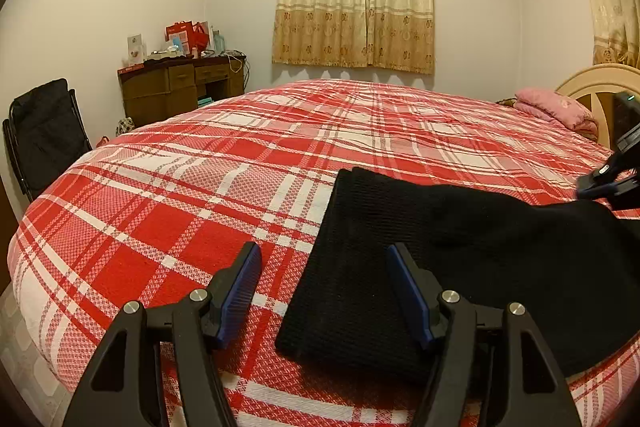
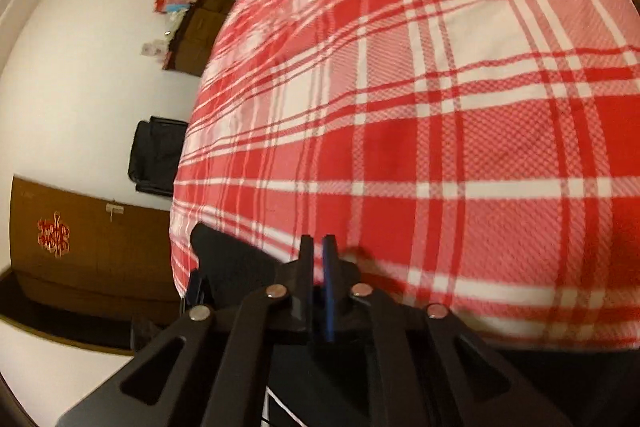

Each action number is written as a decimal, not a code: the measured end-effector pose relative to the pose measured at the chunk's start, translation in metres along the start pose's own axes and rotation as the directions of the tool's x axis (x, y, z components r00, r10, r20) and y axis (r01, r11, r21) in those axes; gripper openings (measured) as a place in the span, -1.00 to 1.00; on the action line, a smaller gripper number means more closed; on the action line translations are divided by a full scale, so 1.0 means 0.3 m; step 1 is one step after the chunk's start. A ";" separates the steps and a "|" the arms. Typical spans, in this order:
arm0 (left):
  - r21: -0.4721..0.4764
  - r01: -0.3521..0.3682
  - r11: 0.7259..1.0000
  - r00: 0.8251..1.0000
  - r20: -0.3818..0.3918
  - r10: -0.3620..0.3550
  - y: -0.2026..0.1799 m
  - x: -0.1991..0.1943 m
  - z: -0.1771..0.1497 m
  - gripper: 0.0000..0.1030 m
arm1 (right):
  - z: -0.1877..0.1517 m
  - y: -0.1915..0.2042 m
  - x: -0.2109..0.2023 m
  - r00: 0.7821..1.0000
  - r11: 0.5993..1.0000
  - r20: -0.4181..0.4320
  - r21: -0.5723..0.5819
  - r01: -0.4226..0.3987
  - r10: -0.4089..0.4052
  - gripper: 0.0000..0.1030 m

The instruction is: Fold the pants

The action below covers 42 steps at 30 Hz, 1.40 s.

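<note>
Left wrist view: left gripper (image 1: 324,267) fingers spread, empty, above black knit pants (image 1: 440,251) on red-and-white plaid bed (image 1: 180,195). Right gripper (image 2: 318,267), at 3 o'clock, fingers clenched on the pants.

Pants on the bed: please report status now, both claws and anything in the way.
Left claw open, over pants' edge. Right claw shut on pants, lifting them off bedspread. Nothing in the way.

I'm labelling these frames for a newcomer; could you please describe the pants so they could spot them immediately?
Start with the large bed under its red and white plaid bedspread. On its near right part lie the pants. They are the only plain black cloth there, unlike the pink pillow at the headboard.
</note>
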<state>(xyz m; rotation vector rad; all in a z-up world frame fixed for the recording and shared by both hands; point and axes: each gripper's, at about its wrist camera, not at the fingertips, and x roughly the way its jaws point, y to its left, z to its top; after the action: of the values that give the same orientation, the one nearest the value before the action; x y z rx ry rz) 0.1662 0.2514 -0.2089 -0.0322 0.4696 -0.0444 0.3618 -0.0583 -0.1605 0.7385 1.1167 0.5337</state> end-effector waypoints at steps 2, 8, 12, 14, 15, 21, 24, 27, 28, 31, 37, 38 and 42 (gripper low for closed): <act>0.000 -0.004 1.000 1.000 0.001 0.004 0.001 0.002 0.002 0.29 | -0.041 0.046 -0.034 1.000 0.998 0.001 -0.060 -0.026 0.026 -0.20; -0.010 -0.026 1.000 0.999 -0.028 0.025 -0.010 0.010 0.011 0.32 | -0.185 0.210 -0.069 1.000 0.942 0.005 -0.335 0.029 -0.029 0.01; -0.032 -0.048 0.998 0.997 -0.061 0.046 -0.014 0.016 0.027 0.36 | -0.199 0.161 0.005 0.992 0.936 -0.015 -0.332 0.114 -0.126 0.01; -0.035 -0.060 0.998 0.996 -0.076 0.057 -0.020 0.019 0.031 0.42 | -0.175 0.098 0.031 0.987 0.944 -0.013 -0.293 0.151 -0.162 -0.14; -0.038 -0.064 0.997 0.995 -0.083 0.061 -0.023 0.020 0.033 0.43 | -0.163 0.071 0.029 0.990 0.953 -0.010 -0.272 0.133 -0.141 -0.20; -0.058 -0.085 0.995 0.988 -0.132 0.077 -0.036 0.020 0.045 0.52 | -0.160 0.038 -0.037 0.996 0.970 0.012 -0.228 0.084 -0.084 -0.10; -0.060 -0.093 0.994 0.985 -0.149 0.083 -0.042 0.019 0.046 0.55 | -0.201 0.065 -0.105 0.989 0.950 0.071 -0.278 0.141 -0.126 0.40; -0.052 -0.104 0.993 0.983 -0.154 0.095 -0.050 0.016 0.041 0.56 | -0.262 0.098 -0.154 0.969 0.901 0.143 -0.359 0.242 -0.203 0.59; -0.050 -0.108 0.993 0.983 -0.157 0.099 -0.051 0.016 0.040 0.56 | -0.285 0.099 -0.160 0.961 0.879 0.154 -0.389 0.274 -0.232 0.59; -0.052 -0.113 0.992 0.980 -0.169 0.103 -0.053 0.016 0.042 0.56 | -0.335 0.073 -0.158 0.941 0.839 0.169 -0.424 0.339 -0.295 0.59; -0.080 -0.126 0.989 0.976 -0.189 0.109 -0.049 -0.020 0.064 0.56 | -0.386 0.017 -0.141 0.903 0.774 0.242 -0.467 0.428 -0.354 0.60; -0.082 -0.125 0.989 0.979 -0.170 0.110 -0.055 -0.038 0.076 0.56 | -0.393 0.024 -0.136 0.896 0.759 0.252 -0.477 0.444 -0.366 0.60; -0.023 -0.078 0.997 0.994 -0.080 0.075 -0.144 -0.118 0.138 0.56 | -0.427 0.043 -0.132 0.866 0.707 0.286 -0.499 0.500 -0.411 0.60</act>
<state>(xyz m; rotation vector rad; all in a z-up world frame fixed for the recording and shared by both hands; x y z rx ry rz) 0.1517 0.2110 -0.1542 -0.0386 0.5504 0.0360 0.2278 -0.0452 -0.1587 -0.0325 0.8835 0.3371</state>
